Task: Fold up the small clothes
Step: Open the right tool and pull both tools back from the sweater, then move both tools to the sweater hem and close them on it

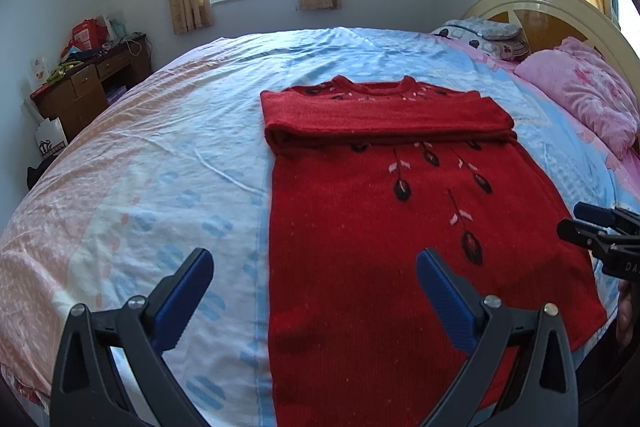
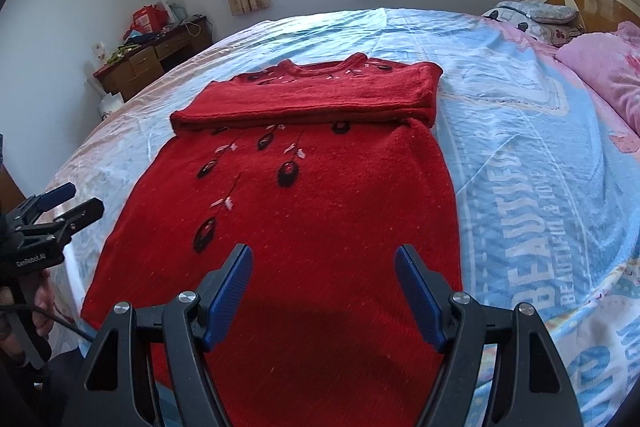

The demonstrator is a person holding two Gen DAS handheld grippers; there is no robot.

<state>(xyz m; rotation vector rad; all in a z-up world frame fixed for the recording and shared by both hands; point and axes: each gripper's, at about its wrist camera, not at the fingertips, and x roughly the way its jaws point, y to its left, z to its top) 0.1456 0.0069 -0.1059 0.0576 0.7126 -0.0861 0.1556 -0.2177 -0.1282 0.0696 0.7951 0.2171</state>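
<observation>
Blue-and-pink cotton bedsheet (image 2: 520, 131) was seen filling both views, with "BEAUTIFUL" and "BEAUTIFUL & LOVE" printed at the right of the right wrist view. Spread flat on it at mid-frame was the red sweater (image 2: 304, 195), its sleeves folded across the chest below the collar. The left gripper (image 1: 314, 267) was held low over the sweater's left edge, tilted downward, jaws released and nothing between them. The right gripper (image 2: 324, 263) was poised above the hem, jaws likewise parted and empty. "GenRobot.AI" was read on the left gripper's body at that view's left edge.
</observation>
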